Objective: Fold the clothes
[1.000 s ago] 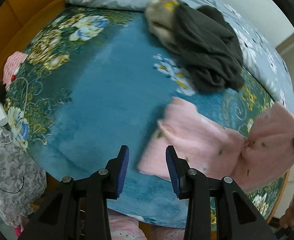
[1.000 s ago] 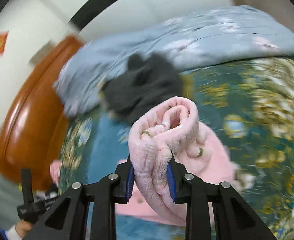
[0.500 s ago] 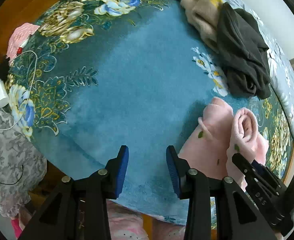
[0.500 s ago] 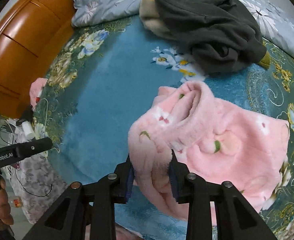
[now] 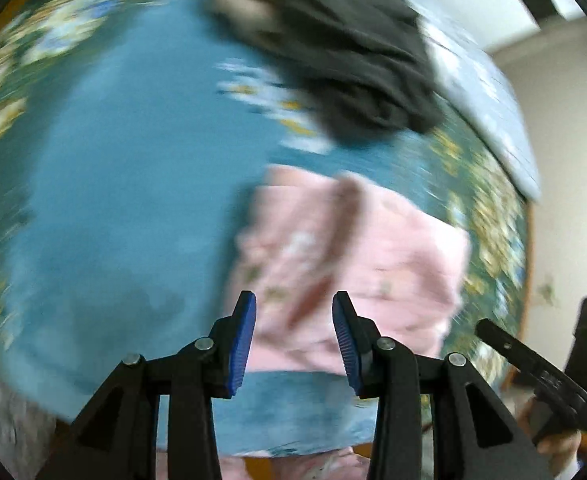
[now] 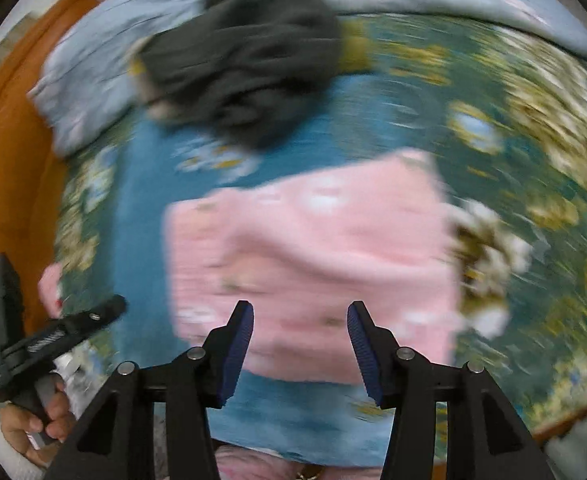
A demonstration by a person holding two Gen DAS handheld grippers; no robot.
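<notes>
Both views are blurred. Left gripper [image 5: 293, 338]: jaws spread, holding nothing. Right gripper [image 6: 299, 346]: jaws spread, holding nothing. The pink garment [image 6: 313, 260] lies folded on the blanket [image 5: 133, 200] just ahead of both grippers, near the bed's front edge, its long axis running left to right. It sits dead ahead of the right gripper and ahead and slightly right of the left; which is nearer cannot be told. Beyond it, well apart, lies a dark garment [image 5: 353, 48] in a heap, judged next for folding.
</notes>
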